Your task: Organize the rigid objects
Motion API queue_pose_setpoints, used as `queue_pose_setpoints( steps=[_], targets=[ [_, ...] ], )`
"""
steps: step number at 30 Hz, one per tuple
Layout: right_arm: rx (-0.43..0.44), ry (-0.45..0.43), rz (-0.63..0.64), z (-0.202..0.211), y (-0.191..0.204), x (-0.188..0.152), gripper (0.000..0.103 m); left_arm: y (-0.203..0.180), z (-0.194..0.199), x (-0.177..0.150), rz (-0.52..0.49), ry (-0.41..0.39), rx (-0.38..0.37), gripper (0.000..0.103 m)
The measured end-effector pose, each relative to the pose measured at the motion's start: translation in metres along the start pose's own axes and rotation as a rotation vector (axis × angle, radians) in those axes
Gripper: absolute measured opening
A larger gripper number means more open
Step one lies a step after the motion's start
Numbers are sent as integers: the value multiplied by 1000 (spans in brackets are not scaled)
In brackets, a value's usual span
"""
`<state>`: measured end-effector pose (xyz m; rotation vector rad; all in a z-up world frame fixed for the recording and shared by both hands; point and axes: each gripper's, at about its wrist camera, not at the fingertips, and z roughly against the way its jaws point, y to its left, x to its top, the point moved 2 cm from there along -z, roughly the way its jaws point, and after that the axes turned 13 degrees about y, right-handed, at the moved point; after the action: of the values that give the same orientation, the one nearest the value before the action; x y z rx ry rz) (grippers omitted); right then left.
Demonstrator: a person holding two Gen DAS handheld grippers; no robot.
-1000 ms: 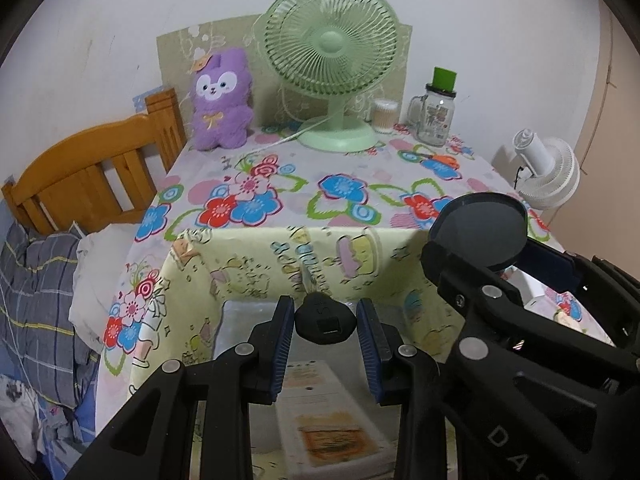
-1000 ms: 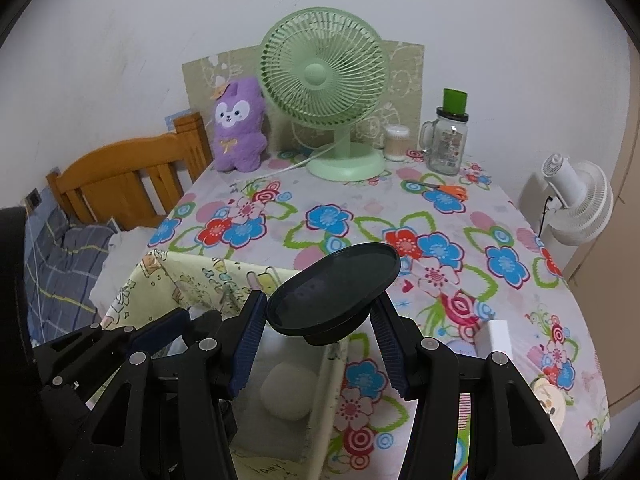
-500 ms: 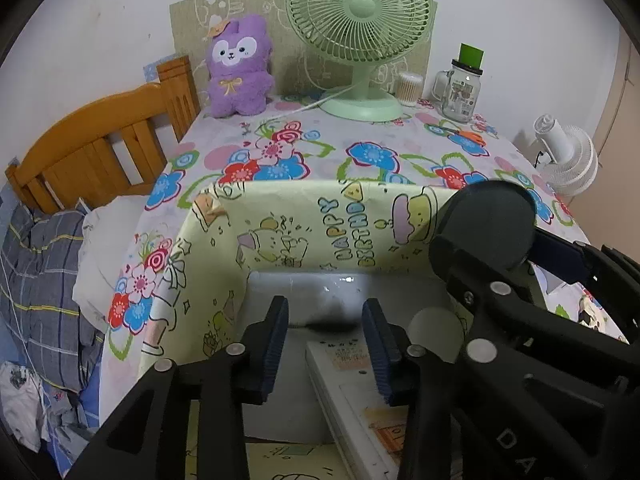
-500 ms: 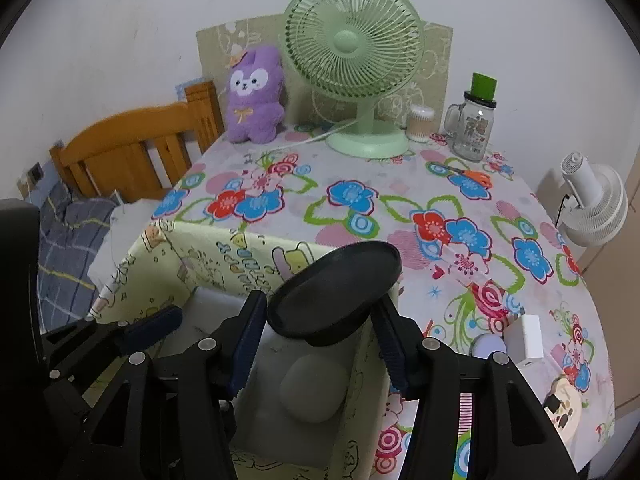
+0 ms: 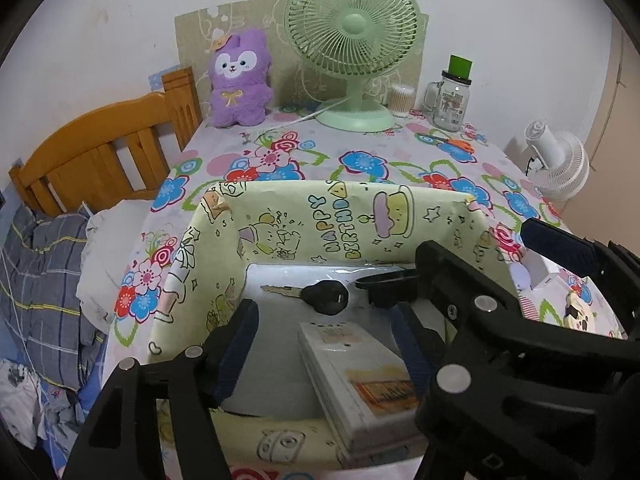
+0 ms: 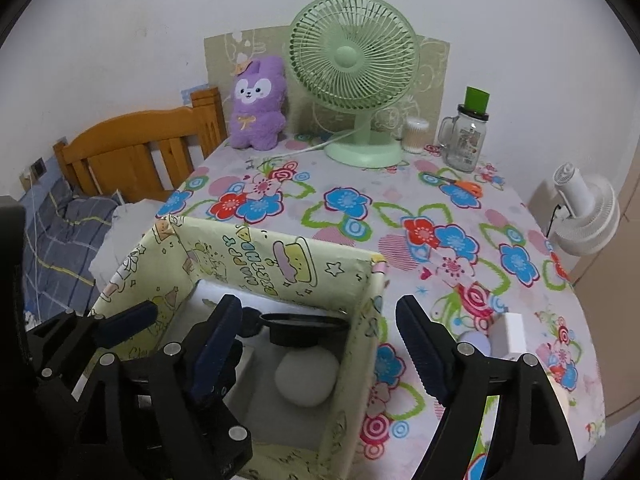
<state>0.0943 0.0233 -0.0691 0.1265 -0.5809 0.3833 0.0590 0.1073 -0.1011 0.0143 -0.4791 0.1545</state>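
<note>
Both tongs are hanging over the box (image 5: 328, 216), and both are standing open with nothing between the fingers. The left gripper (image 5: 326, 344) is spreading its jaws above the box floor. The right gripper (image 6: 320, 340) is straddling the right wall of the box, one finger inside and one outside.

Inside the box four things are already lying: the key (image 5: 316, 295) with its black head near the back wall, the black lid (image 6: 302, 325) beside it, the flat white case (image 5: 360, 376) toward the front, and a white round thing (image 6: 307, 378) under the lid's edge, in the right part. The lid seems to be resting tilted on something, but I cannot tell on what.

So, in my judgement, a good part of the sorting is being finished. On the table (image 6: 400, 208) outside the box, a white block (image 6: 510, 334) and a small pale round thing (image 6: 474, 342) are waiting just beside the right gripper, and they are probably next. The scissors (image 6: 460, 184) farther back may also be belonging to the job; this I cannot decide.
</note>
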Motion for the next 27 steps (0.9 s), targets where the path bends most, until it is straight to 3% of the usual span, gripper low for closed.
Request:
queue_pose_setpoints(
  steps=[16,27],
  targets=[
    [8,-26,-34,22,-11,-23,82,-12,27,-21,-28,-66,21,80],
    [7,-23,-41,25,-5,-30,82,-8,33,-30,-40,-75,12,80]
  ],
)
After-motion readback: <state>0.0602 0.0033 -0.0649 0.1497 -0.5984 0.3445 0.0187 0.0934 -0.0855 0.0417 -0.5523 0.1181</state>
